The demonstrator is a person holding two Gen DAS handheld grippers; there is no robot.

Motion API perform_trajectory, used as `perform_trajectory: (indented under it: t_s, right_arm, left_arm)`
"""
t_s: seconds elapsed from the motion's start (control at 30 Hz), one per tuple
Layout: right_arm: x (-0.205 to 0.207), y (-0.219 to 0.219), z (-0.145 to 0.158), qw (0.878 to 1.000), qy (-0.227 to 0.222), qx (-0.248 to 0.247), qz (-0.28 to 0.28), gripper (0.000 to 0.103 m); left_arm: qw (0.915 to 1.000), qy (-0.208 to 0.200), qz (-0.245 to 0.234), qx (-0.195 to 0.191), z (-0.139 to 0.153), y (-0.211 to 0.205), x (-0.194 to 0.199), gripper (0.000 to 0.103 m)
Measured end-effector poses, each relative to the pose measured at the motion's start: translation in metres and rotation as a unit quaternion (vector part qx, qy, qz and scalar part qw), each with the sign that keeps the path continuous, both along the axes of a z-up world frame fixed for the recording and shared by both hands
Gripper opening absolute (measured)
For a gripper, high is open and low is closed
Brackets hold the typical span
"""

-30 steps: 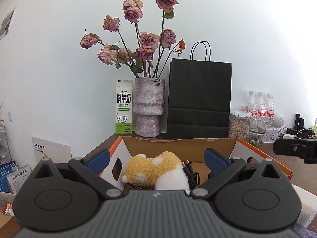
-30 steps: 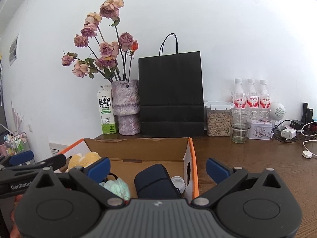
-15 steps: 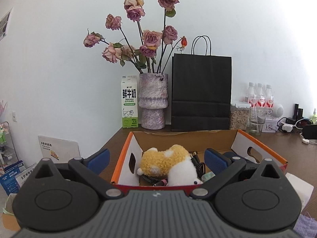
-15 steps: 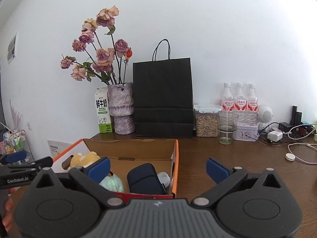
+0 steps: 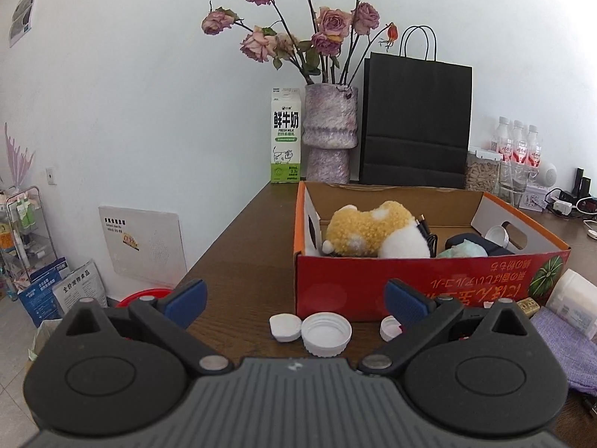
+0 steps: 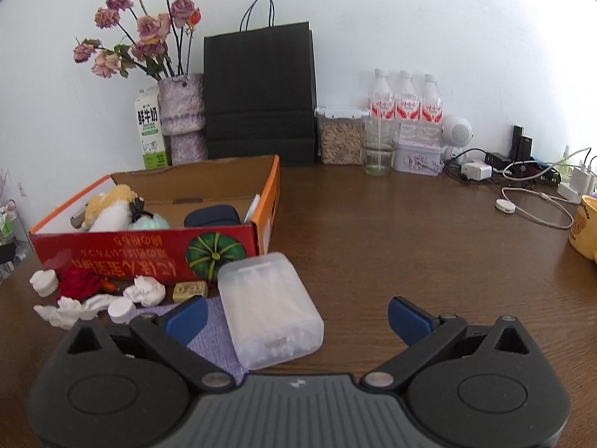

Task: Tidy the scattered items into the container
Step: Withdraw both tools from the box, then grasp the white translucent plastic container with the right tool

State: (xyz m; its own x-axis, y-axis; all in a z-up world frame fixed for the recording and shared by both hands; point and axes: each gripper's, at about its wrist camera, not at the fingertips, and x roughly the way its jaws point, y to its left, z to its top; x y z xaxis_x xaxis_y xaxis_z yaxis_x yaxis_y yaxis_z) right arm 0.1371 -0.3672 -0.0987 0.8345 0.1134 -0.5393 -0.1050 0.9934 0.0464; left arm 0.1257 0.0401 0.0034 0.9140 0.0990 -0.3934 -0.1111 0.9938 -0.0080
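A red cardboard box point(image 5: 429, 283) point(image 6: 149, 254) sits on the brown table, holding a yellow-and-white plush toy point(image 5: 373, 233) point(image 6: 108, 209), a dark blue case point(image 6: 212, 216) and a pale green bundle point(image 6: 149, 222). In front of the box lie white bottle caps point(image 5: 324, 334), crumpled white tissues point(image 6: 145, 293), a red item point(image 6: 80, 283), a small tan block point(image 6: 190, 290), a purple cloth point(image 6: 214, 332) and a translucent plastic box point(image 6: 270, 311). My left gripper point(image 5: 294, 300) is open just above the caps. My right gripper point(image 6: 296, 317) is open around the plastic box's near end.
At the back stand a milk carton point(image 5: 285, 136), a vase of dried roses point(image 5: 330, 130), a black paper bag point(image 6: 259, 93), a seed jar point(image 6: 341, 136), a glass point(image 6: 378, 147), water bottles point(image 6: 405, 104) and chargers with cables point(image 6: 522, 175). A yellow mug point(image 6: 585, 231) is far right.
Both grippers have pulled back from the box and tilted down. The scattered items in front of the box have come into view. Both stay open.
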Motion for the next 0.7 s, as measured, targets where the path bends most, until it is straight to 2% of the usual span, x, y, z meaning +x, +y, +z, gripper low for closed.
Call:
perform_trajectory:
  t_s: [0.37, 0.7]
  right_arm:
    - [0.02, 0.018, -0.008, 0.999, 0.024, -0.034, 0.027, 0.103]
    - [0.056, 0.024, -0.023, 0.997, 0.06, -0.042, 0.015, 0.103]
  left_arm:
    - [0.9996, 0.021, 0.019, 0.001, -0.009, 0.011, -0.006, 0.103]
    - [0.9989, 0.037, 0.029, -0.003, -0.016, 0.018, -0.005, 0.103]
